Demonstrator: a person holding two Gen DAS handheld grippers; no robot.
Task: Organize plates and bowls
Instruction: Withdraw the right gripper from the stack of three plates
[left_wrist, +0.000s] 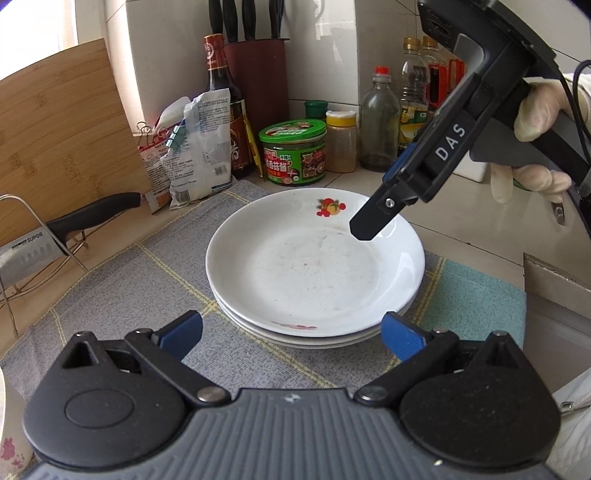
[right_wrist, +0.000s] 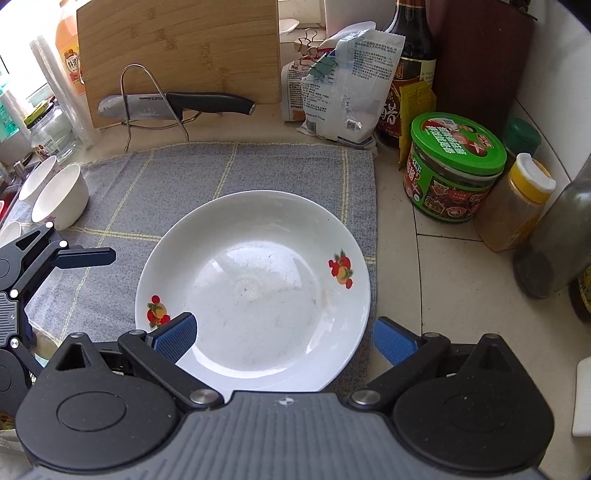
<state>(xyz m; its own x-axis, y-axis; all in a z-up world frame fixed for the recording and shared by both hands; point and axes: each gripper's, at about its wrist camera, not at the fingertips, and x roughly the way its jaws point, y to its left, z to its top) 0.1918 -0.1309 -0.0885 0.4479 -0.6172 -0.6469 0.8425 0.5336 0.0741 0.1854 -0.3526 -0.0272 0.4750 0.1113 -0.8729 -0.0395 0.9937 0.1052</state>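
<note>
My right claw (right_wrist: 284, 338) gapes fully, gripping nothing; plate stack (right_wrist: 255, 291) lies under it, at the cloth's (right_wrist: 184, 173) right edge.

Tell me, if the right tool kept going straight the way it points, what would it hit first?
Most likely the top plate of the stack; the open right tool points down at it.

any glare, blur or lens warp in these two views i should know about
Left wrist view: strong fisheye bend at the edges, dark corner vignette, window light washing out the wall behind the cutting board; the plate stack is sharp. Right wrist view: broad sheen across the middle of the top plate, same edge warp, bowls at far left stretched but readable.
</note>
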